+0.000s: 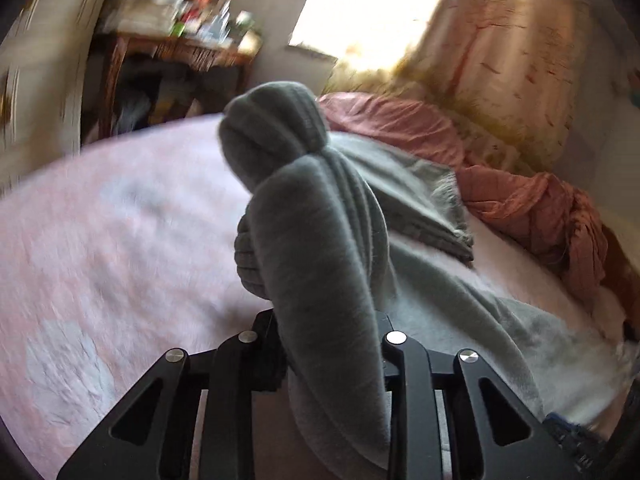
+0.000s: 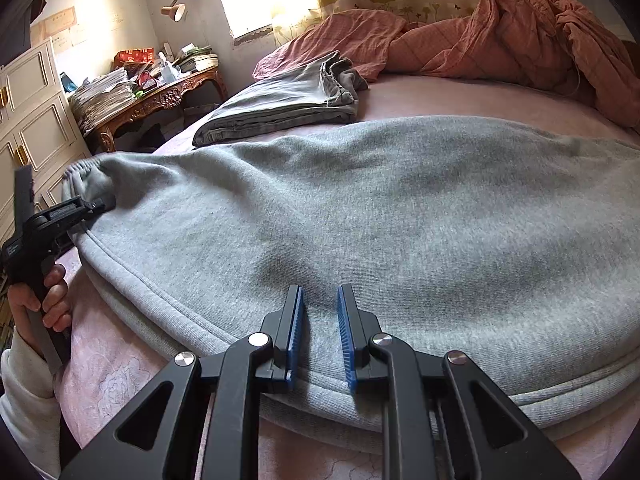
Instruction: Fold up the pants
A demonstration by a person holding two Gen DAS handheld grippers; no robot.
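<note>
No readable writing; left gripper clamps sweatpants.

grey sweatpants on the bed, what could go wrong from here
1. The left gripper pinches only a bunched end of the grey sweatpants; it could slip out or carry creases into the fold.
2. The right gripper rests on the hem without clamping it, so pulling may drag the whole garment.
</note>
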